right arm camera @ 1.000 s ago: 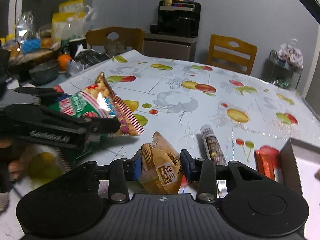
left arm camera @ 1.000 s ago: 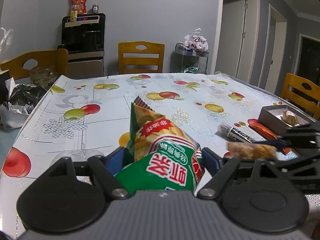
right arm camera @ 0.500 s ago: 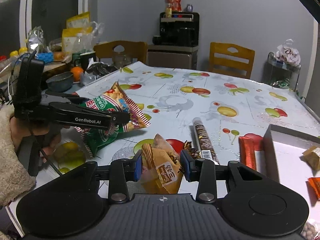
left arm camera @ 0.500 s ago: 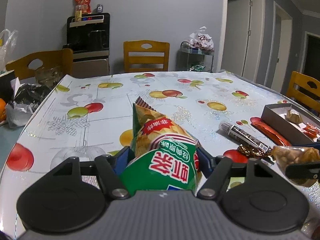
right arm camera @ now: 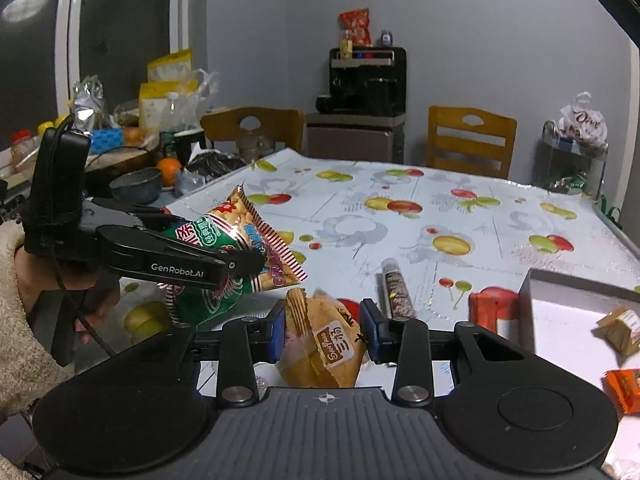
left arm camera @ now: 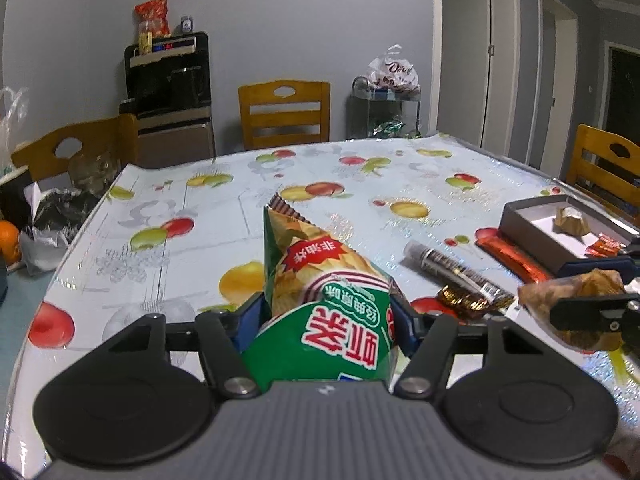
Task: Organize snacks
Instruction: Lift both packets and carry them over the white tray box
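Left wrist view: left gripper [left arm camera: 326,316] clamped on the green chip bag [left arm camera: 320,300], blue pads pressing both sides of it; jaws have just been closing in on the bag. Bag sits off the table [left arm camera: 200,216], its striped sealed end pointing away from the camera. Right gripper [left arm camera: 592,312] comes in at the right edge of this view with a tan snack packet [left arm camera: 568,292] in its fingers.

Right wrist view: right gripper [right arm camera: 325,330] pinched tight on the tan snack packet [right arm camera: 324,348], crimped end up, label facing the camera, held above the tablecloth. Left gripper [right arm camera: 240,260] visible at left, carried by a hand [right arm camera: 48,280] in a fluffy cream sleeve [right arm camera: 12,340], chip bag [right arm camera: 232,248] hanging between its fingers.

On the table: dark tube of sweets [left arm camera: 452,266] lying flat, small brown-gold wrapped candy [left arm camera: 460,300] just beside its near end, orange-red bar [left arm camera: 512,256] lying alongside the grey box [left arm camera: 532,232]. Box is open-topped, near the right table edge; inside it a gold wrapped piece [left arm camera: 570,220] and an orange packet [left arm camera: 606,244]. Right wrist view also shows a second orange packet [right arm camera: 624,384] at the near right, whether in the box I can't tell

Far left, off the cloth: an orange [right arm camera: 168,170], a dark bowl [right arm camera: 136,184], bags and clutter
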A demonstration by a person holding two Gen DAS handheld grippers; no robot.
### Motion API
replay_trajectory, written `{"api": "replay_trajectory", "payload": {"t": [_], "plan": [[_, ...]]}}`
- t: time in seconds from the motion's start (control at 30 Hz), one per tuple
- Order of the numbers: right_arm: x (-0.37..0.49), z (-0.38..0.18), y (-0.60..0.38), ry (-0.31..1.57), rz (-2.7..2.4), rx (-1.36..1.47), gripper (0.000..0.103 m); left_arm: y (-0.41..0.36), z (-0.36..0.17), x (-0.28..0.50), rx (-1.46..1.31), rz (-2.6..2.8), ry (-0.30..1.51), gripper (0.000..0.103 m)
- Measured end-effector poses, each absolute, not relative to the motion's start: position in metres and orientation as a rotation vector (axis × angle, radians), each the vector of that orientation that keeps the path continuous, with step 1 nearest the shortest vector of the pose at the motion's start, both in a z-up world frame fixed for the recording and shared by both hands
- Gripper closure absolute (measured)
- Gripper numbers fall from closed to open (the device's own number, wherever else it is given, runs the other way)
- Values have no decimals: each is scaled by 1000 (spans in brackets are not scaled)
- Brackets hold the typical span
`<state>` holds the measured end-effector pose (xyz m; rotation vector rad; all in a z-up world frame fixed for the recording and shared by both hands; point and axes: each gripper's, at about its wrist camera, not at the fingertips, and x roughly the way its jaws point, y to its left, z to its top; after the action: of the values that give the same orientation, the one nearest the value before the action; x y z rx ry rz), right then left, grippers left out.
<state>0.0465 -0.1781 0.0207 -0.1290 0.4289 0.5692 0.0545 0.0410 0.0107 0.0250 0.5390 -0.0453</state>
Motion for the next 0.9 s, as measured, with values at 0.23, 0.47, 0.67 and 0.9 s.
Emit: {"api": "replay_trajectory", "payload": {"t": [0.23, 0.47, 0.67, 0.9], "plan": [[44, 26, -196, 400, 563, -98, 65, 18, 33, 54, 69, -74, 488, 42], [42, 30, -214, 377, 556, -71, 66, -6, 56, 50, 60, -136, 442, 42], [39, 37, -232, 343, 549, -33, 68, -30, 69, 52, 69, -183, 423, 42], [40, 47, -265, 281, 476, -9, 69, -66, 81, 70, 70, -256, 412, 42]]}}
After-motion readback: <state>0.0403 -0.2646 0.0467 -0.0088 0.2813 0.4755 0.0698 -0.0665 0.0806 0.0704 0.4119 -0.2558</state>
